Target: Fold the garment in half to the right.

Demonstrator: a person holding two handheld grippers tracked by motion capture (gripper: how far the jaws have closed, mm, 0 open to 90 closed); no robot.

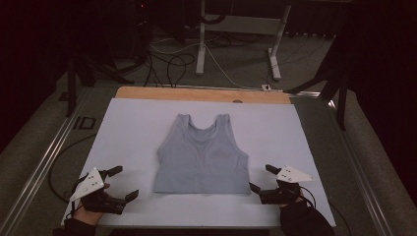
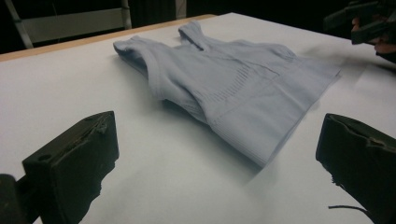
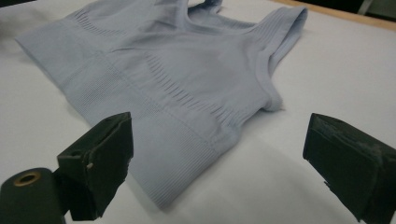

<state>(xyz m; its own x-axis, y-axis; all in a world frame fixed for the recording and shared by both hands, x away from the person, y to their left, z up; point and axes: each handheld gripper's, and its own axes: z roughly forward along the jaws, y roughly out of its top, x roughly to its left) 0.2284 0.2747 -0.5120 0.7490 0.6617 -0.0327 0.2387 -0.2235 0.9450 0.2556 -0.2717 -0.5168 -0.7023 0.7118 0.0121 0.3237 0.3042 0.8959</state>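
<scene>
A pale blue-grey sleeveless top (image 1: pixel 201 157) lies flat in the middle of the white sheet (image 1: pixel 128 128), straps toward the far edge, hem toward me. My left gripper (image 1: pixel 123 183) rests near the sheet's front left corner, left of the hem, open and holding nothing. My right gripper (image 1: pixel 262 178) sits just right of the hem's right corner, open with nothing gripped. In the left gripper view the top (image 2: pixel 233 88) lies beyond the spread jaws of my left gripper (image 2: pixel 219 154). In the right gripper view the hem corner (image 3: pixel 173 186) lies between the wide jaws of my right gripper (image 3: pixel 219 154), untouched.
The white sheet covers a wooden board (image 1: pixel 196 93) on the table. A metal rail (image 1: pixel 44 162) runs along the left side. Beyond the far edge stand a white desk frame (image 1: pixel 201 44) and loose cables (image 1: pixel 172 59) on the floor. The other hand's gripper (image 2: pixel 364 23) appears at the upper right.
</scene>
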